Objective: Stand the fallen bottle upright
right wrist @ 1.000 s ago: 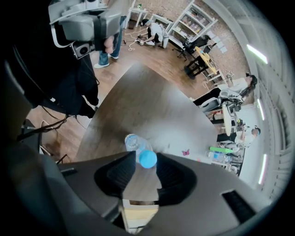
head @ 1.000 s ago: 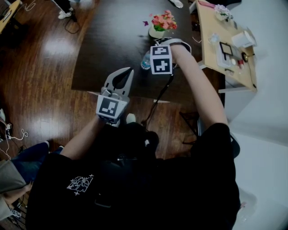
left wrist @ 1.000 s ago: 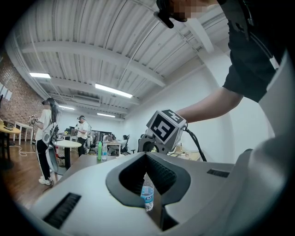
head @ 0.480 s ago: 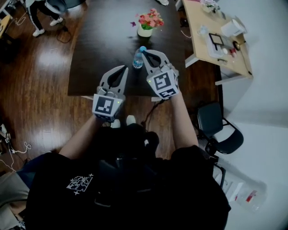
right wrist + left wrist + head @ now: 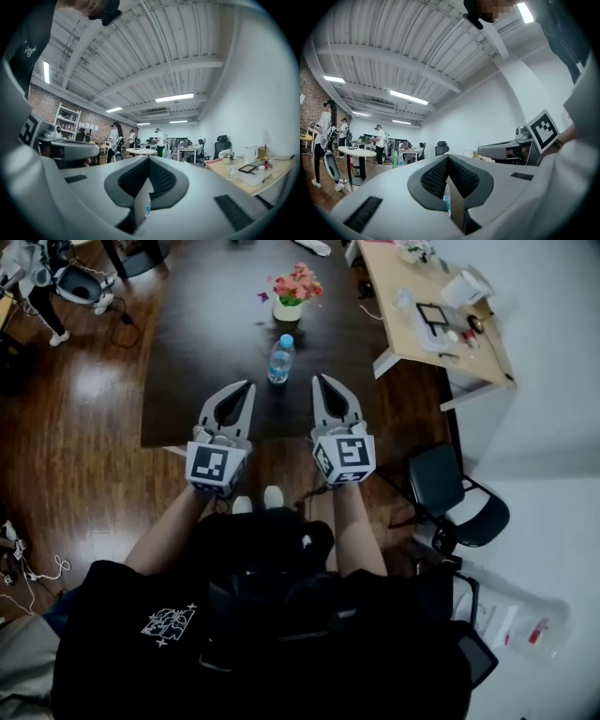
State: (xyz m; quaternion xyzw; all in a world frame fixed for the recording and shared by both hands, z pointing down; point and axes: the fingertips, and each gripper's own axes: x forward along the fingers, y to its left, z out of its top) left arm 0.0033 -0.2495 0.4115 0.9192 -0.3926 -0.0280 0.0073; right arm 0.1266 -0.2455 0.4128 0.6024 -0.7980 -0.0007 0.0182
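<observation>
A clear water bottle point(image 5: 280, 358) with a blue cap stands upright on the dark table point(image 5: 206, 343), apart from both grippers. My left gripper point(image 5: 247, 384) hovers over the table's near edge, below and left of the bottle, shut and empty. My right gripper point(image 5: 318, 380) is level with it, below and right of the bottle, jaws together with nothing held. In the left gripper view a sliver of the bottle point(image 5: 447, 200) shows beyond the left gripper point(image 5: 448, 157). The right gripper view shows a sliver of the bottle point(image 5: 148, 206) beyond the right gripper point(image 5: 149, 159).
A pot of pink flowers point(image 5: 292, 292) stands on the table behind the bottle. A light wooden desk point(image 5: 412, 338) with small items is at the right, an office chair point(image 5: 459, 505) near it. A person point(image 5: 37, 277) stands at the far left on the wood floor.
My right gripper left the bottle, drew back toward me, rolled round and closed its jaws. The bottle now stands alone. The left gripper barely shifted.
</observation>
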